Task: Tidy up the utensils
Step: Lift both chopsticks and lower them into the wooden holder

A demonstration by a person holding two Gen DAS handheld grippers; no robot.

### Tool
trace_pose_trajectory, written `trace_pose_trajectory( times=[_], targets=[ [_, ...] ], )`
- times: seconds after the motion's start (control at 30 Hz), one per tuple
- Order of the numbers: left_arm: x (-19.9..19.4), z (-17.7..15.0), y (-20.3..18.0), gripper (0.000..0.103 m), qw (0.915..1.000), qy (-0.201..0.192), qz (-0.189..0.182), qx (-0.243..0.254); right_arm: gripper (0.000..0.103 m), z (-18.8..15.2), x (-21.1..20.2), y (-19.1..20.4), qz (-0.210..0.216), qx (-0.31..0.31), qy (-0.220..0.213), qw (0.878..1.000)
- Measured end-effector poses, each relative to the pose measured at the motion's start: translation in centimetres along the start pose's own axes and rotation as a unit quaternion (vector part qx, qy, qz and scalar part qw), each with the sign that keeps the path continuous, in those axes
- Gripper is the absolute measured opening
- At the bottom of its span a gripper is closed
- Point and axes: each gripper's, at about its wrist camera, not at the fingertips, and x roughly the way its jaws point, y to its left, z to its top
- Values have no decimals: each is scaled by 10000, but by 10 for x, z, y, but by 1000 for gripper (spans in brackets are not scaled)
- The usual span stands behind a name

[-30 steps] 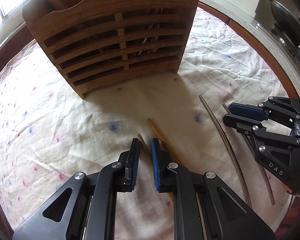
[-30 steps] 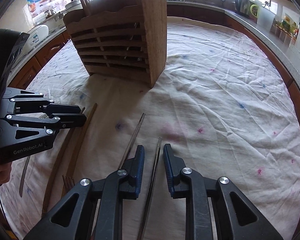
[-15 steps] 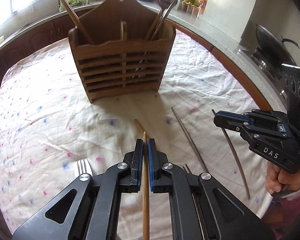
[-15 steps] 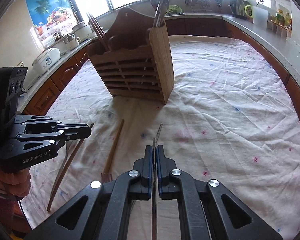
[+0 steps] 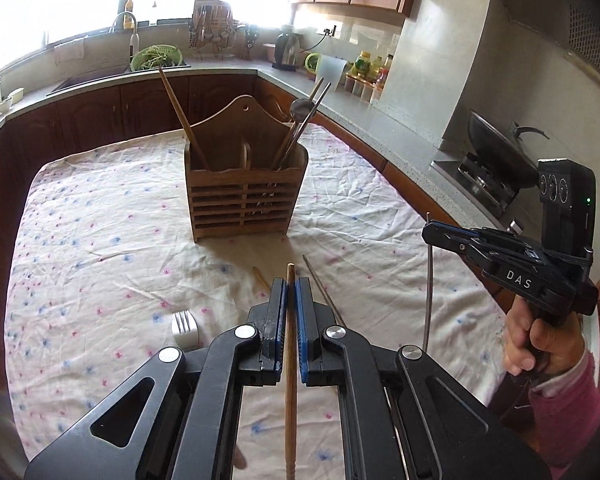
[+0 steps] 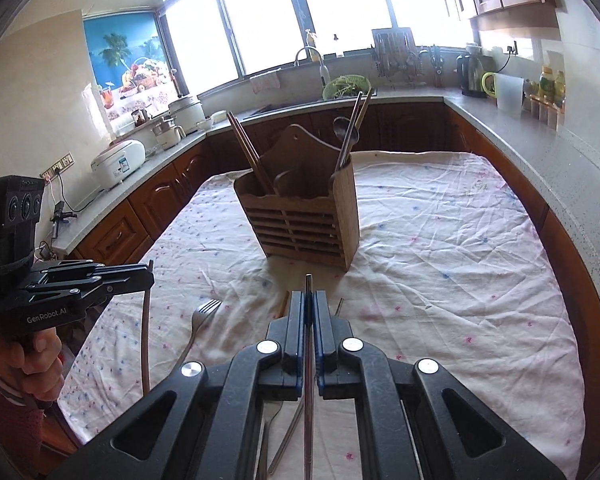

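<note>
A: Left gripper (image 5: 291,292) — how are the jaws recorded?

B: Closed on a wooden chopstick (image 5: 290,360); only the stick's thickness is left between the blue pads (image 5: 281,320). The stick is held clear of the tablecloth (image 5: 100,240), its tip projecting just past the fingertips toward the wooden holder (image 5: 244,196).

A: Right gripper (image 6: 308,304)?

B: Likewise pressed together, on a metal chopstick (image 6: 308,380), gripped along the finger axis with the tip just beyond the pads.

A: Where are the remaining utensils noted?

B: Left to right in the left wrist view: a fork (image 5: 183,322) lying on the cloth, tines forward; a second wooden chopstick (image 5: 261,278) and a second metal chopstick (image 5: 320,284) lying just either side of the left fingertips. In the holder, wooden chopsticks are seen in the left compartment, a spoon and metal chopsticks in the right.

A: Differences between views?

B: From the left wrist, the right gripper (image 5: 430,234) is seen side-on with its metal chopstick hanging near vertical; the hand (image 5: 540,340) on its grip is visible. From the right wrist, the left gripper (image 6: 150,276) is seen with its wooden chopstick hanging down likewise. The fork's handle is shown only in the right wrist view.
</note>
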Motion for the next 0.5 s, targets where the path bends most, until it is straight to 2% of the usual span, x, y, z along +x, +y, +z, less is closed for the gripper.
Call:
trace_pose_trajectory(
  times=[0.5],
  targets=[
    [-48, -7, 7, 4, 9968, -753, -96, -270, 4, 13, -40, 12, -6, -47, -639, 9979]
  ],
)
